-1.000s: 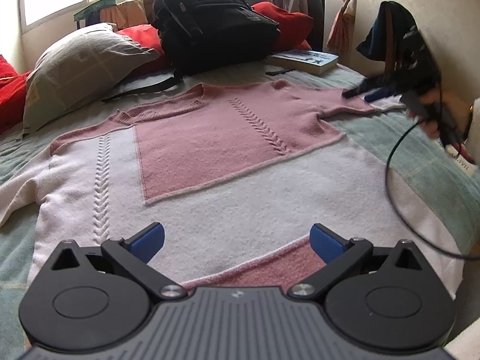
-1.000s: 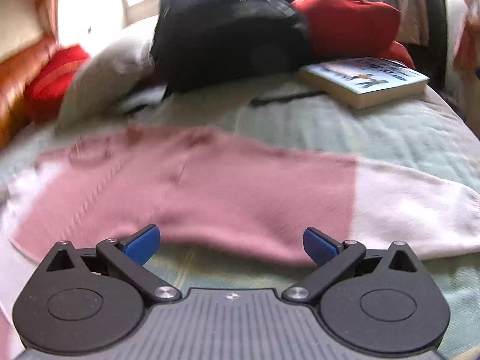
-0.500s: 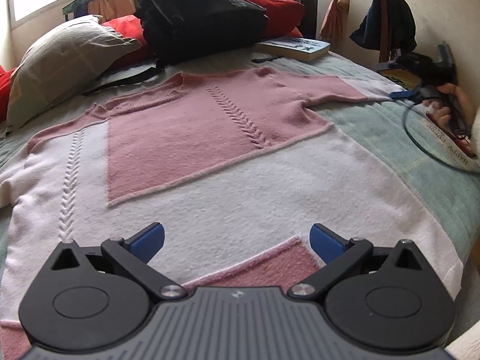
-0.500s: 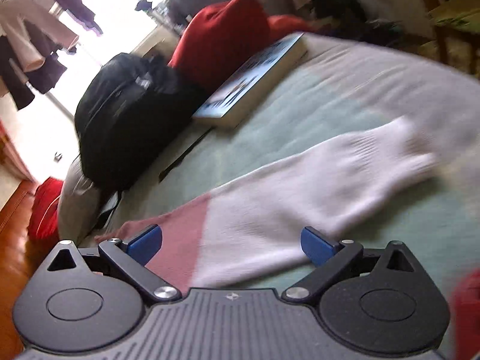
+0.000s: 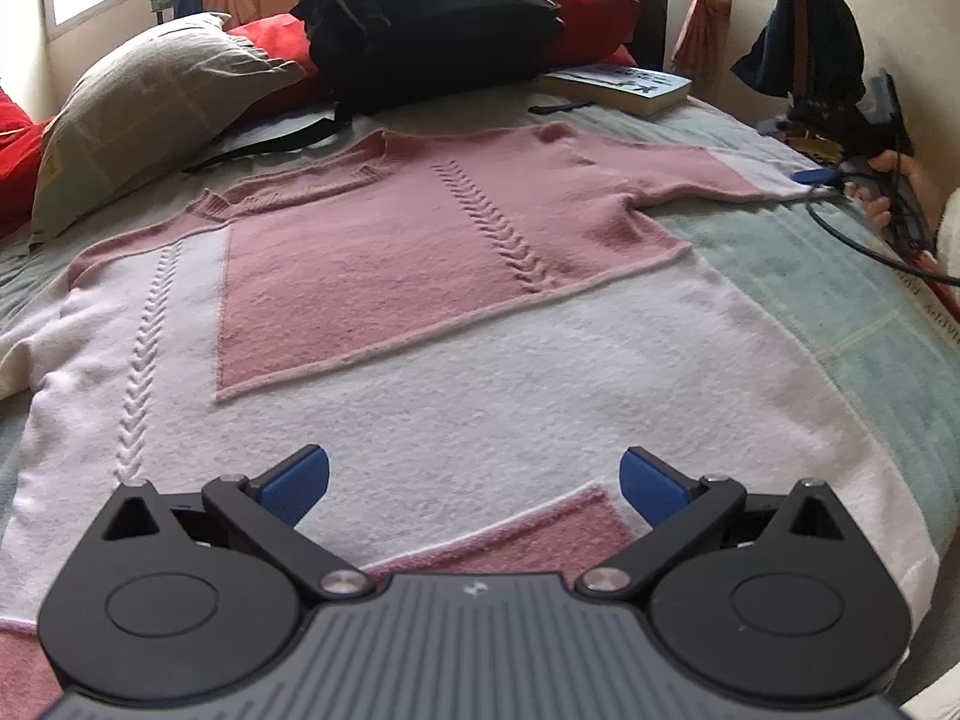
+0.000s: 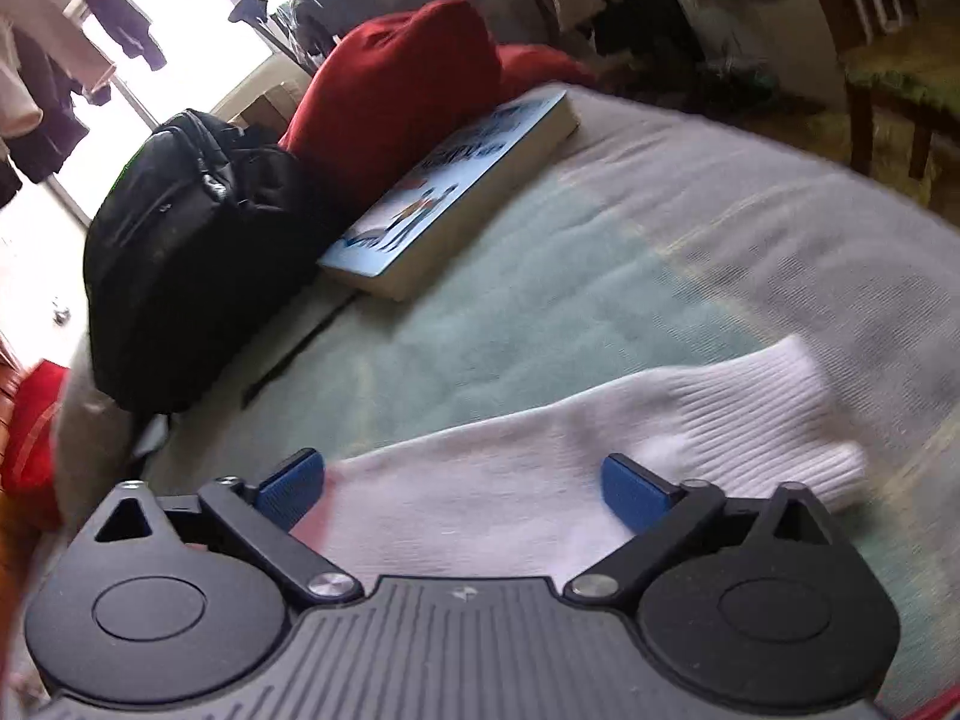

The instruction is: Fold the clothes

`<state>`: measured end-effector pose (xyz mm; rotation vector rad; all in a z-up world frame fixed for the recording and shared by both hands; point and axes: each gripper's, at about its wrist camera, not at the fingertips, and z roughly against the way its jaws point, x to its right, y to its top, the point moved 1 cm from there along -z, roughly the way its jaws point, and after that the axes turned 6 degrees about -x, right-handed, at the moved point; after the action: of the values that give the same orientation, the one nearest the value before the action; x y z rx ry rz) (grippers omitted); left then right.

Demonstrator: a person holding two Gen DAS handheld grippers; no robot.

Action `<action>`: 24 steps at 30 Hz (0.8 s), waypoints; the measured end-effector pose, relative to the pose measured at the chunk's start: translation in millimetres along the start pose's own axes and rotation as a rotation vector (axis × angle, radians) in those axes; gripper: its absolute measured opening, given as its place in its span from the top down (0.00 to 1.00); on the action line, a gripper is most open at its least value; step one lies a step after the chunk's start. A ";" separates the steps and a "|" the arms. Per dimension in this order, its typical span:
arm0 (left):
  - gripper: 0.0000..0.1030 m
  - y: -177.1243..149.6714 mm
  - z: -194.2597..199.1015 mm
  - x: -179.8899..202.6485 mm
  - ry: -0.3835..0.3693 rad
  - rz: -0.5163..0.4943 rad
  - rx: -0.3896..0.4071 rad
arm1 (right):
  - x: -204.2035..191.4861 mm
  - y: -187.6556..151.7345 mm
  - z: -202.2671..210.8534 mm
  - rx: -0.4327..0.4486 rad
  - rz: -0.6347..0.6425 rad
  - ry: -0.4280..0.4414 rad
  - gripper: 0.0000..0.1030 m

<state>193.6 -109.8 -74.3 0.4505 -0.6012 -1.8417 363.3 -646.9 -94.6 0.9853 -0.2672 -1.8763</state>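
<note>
now the pink and white sweater (image 5: 420,312) lies flat on the bed (image 5: 840,276), left gripper (image 5: 474,480) spread wide above its hem, right gripper (image 6: 465,489) closing around the white sleeve (image 6: 690,438) to fold it in.

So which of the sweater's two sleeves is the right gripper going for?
The sleeve stretched toward the book, its white ribbed cuff between the right gripper's closing jaws, not yet pinched. The other sleeve lies by the grey pillow.

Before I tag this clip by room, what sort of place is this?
Most likely a bedroom: a pink and white knit sweater lies spread on a pale green quilted bedspread, with a beige pillow and black backpack behind.
</note>
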 end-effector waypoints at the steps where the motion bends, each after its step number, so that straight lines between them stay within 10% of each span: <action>1: 0.01 0.2 -1.1 -1.0 -0.001 0.002 -0.001 | 3.6 1.6 4.1 0.010 -0.013 -0.029 0.10; 6: 0.01 -1.9 1.4 -3.6 -0.019 0.012 0.009 | -2.2 10.6 16.4 0.024 -0.065 -0.192 0.07; 18: 0.01 -20.7 30.7 -36.4 -0.012 0.008 0.078 | -231.7 -51.0 -59.9 -0.201 0.275 -0.243 0.00; 24: 0.01 -32.1 33.7 -60.5 0.059 0.018 0.132 | -280.2 -80.5 -125.3 -0.243 0.349 -0.378 0.00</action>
<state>170.5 -37.5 -65.5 0.5833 -0.6870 -1.7717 460.4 -345.4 -76.2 0.3854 -0.3963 -1.7094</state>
